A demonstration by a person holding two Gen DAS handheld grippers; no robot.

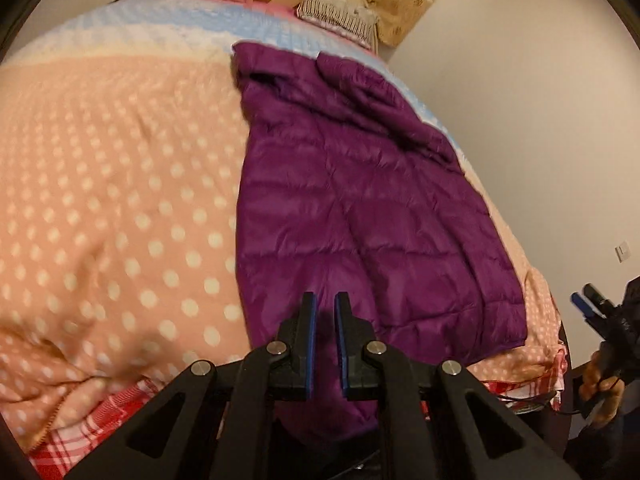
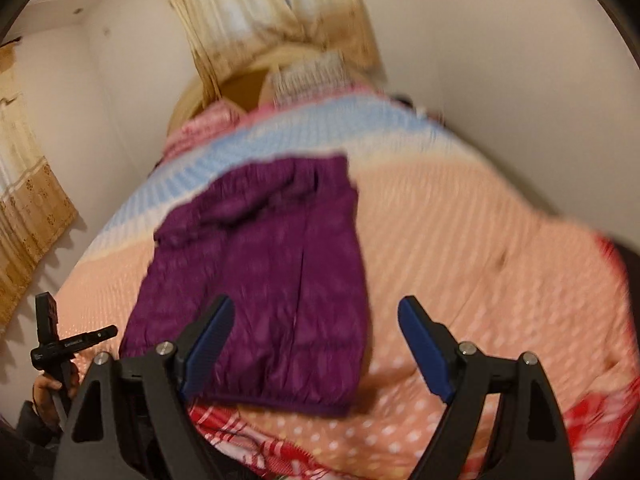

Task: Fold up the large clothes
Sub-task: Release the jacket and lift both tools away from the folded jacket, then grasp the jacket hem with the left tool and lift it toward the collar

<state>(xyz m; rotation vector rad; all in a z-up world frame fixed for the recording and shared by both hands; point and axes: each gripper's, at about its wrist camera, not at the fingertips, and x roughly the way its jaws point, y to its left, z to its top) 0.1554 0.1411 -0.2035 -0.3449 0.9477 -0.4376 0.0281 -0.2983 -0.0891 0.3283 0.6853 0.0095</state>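
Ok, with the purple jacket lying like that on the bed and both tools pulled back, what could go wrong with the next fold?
1. The purple puffer jacket looks slippery and puffy, so a thin pinch may slide off.
2. Its hem lies at the bed's near edge, so a tug could drag it off the polka-dot blanket.
3. The left tool is shut and must open before grasping; the right tool is open.

Bare dotted blanket (image 1: 120, 220) beside purple jacket (image 1: 360, 208) (folded), pillows (image 1: 340, 12) crowding headboard end
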